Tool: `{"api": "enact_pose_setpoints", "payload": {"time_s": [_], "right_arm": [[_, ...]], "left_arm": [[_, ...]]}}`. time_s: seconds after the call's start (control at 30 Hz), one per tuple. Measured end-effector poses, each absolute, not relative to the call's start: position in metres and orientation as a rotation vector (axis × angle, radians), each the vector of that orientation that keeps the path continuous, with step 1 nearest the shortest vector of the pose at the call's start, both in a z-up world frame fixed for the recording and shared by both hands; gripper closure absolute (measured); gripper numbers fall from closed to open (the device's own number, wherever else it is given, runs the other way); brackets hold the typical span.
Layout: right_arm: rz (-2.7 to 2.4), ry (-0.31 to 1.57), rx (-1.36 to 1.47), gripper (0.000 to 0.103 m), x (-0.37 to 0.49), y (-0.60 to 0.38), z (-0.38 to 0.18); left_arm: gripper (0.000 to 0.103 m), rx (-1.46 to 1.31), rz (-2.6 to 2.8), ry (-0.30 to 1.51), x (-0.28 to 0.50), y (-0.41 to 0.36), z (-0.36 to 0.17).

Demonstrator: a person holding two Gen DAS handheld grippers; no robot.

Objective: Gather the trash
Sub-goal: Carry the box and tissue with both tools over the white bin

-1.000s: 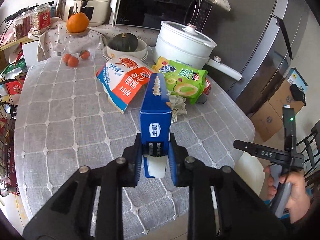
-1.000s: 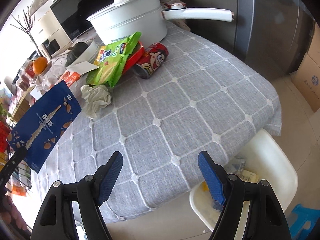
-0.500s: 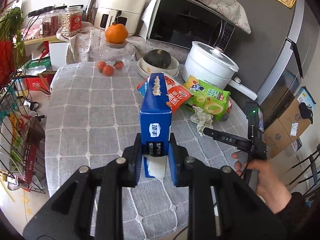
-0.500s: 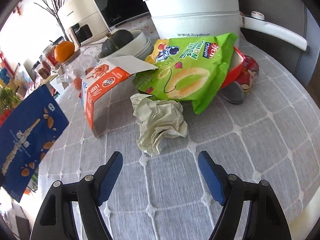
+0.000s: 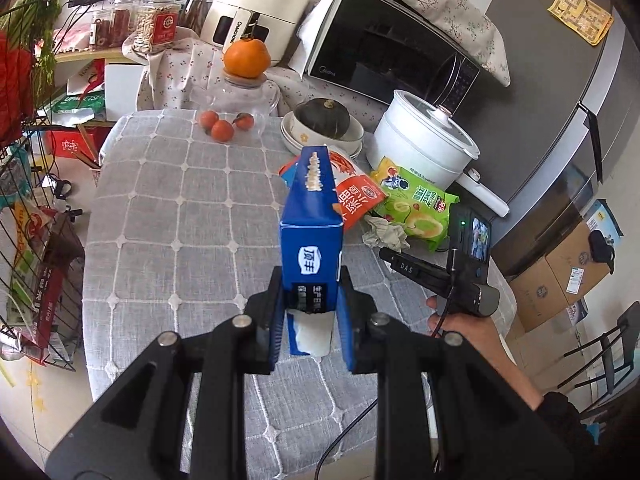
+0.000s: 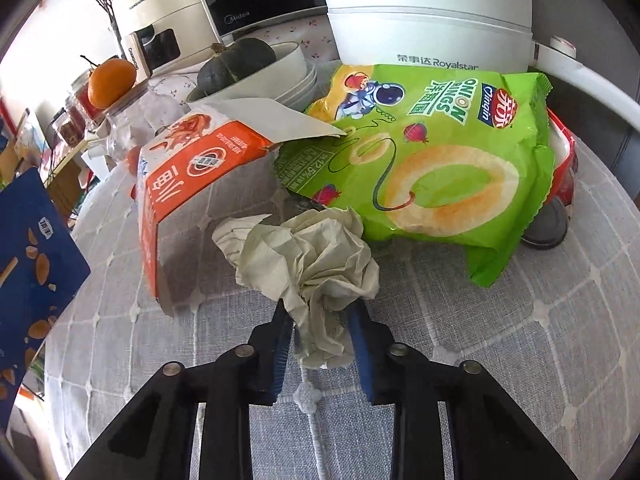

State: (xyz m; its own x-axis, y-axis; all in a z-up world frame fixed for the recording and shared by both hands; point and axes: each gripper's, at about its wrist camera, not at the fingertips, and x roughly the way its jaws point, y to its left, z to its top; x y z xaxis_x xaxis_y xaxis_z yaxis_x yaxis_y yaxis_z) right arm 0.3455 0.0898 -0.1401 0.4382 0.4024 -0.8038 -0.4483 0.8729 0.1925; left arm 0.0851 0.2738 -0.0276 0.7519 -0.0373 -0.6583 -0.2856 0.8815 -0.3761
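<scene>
while the tall blue cardboard box (image 5: 311,240) is kept clamped in the left gripper (image 5: 310,330) for disposal, the crumpled pale paper wad (image 6: 316,264) is being closed on between the right gripper (image 6: 320,344) jaws.

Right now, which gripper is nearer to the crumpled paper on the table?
Right. The right gripper has the crumpled paper between its closing fingers, while the left gripper holds a blue box away from it.
</scene>
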Motion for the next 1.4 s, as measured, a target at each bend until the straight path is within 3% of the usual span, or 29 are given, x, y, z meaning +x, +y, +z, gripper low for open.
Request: {"api": "enact_pose_setpoints", "payload": {"time_s": [0.07, 0.9, 1.4], "right_arm": [[0.555, 0.967, -0.07, 0.091, 0.338, 0.088, -0.133], [0.598, 0.92, -0.055, 0.091, 0.234, -0.055, -0.049], [0.32, 1.017, 0.078, 0.091, 0.211, -0.227, -0.048]], "left_arm": [[0.078, -0.493, 0.14, 0.709, 0.083, 0.276, -0.027], [0.078, -0.509, -0.005, 0.717, 0.076, 0.231, -0.017], [0.078, -0.353, -0.401, 0.879, 0.102, 0.06, -0.03]]}}
